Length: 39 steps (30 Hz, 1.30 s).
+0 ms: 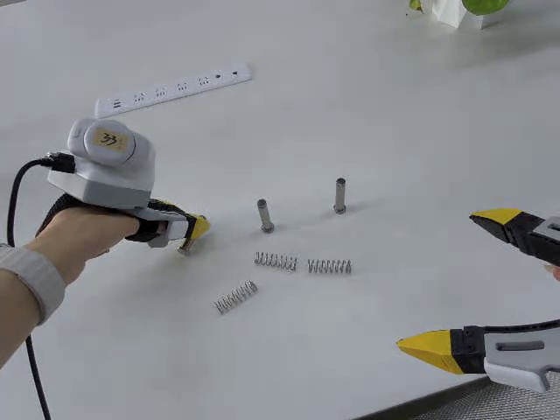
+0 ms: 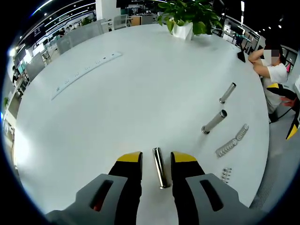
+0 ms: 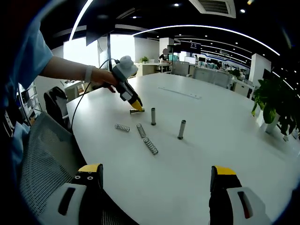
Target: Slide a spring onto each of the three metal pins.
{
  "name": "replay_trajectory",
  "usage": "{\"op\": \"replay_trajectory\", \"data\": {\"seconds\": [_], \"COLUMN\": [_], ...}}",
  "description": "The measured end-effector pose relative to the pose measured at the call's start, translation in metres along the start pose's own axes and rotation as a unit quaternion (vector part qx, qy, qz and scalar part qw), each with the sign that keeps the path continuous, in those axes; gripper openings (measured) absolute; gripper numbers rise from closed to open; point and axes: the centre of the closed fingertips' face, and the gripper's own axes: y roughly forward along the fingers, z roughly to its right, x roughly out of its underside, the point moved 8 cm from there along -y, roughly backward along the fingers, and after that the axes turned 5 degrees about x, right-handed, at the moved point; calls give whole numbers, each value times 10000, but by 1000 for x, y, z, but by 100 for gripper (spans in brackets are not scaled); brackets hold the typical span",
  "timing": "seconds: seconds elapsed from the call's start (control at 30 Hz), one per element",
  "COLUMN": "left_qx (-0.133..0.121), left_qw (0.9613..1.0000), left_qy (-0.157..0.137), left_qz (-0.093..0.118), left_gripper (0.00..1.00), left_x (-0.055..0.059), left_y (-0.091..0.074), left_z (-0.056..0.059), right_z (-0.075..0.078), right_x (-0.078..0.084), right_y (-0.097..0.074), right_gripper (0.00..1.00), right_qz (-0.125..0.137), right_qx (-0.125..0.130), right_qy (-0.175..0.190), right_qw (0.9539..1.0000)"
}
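Note:
Two metal pins stand upright on the white table (image 1: pixel 367 114), one (image 1: pixel 264 215) left of the other (image 1: pixel 339 196). A third pin (image 2: pixel 159 167) lies flat between the jaws of my left gripper (image 2: pixel 156 157), with a small gap on each side; the gripper is open around it. In the head view this gripper (image 1: pixel 198 230) is low over the table, left of the standing pins. Three springs (image 1: pixel 276 261) (image 1: pixel 329 266) (image 1: pixel 235 297) lie loose in front of the pins. My right gripper (image 1: pixel 440 282) hovers wide open at the right, holding nothing.
A white power strip (image 1: pixel 173 89) lies at the back left. A potted plant (image 1: pixel 455 9) stands at the far right corner. The table's front edge (image 1: pixel 437 401) runs just under the right gripper. A person (image 2: pixel 272 70) sits beyond the table's far side.

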Motion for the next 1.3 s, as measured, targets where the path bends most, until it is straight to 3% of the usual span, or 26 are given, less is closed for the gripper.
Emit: {"op": "replay_trajectory", "data": {"seconds": [0.57, 1.07, 1.3], "left_qx": [34, -171, -231], "left_qw": [9995, 9991, 9990], "left_qy": [-158, 90, 60], "left_qz": [-282, -386, -369], "left_gripper": [8, 5, 5], "left_x": [1, -2, -1], "left_y": [10, 11, 11], "left_z": [-5, -1, -3], "right_z": [0, -4, -5], "right_x": [2, 1, 1], "right_y": [1, 5, 5], "right_gripper": [94, 94, 94], "right_qz": [-25, -52, -47], "right_qx": [42, 22, 38], "right_qy": [66, 3, -30], "right_qw": [10000, 10000, 10000]}}
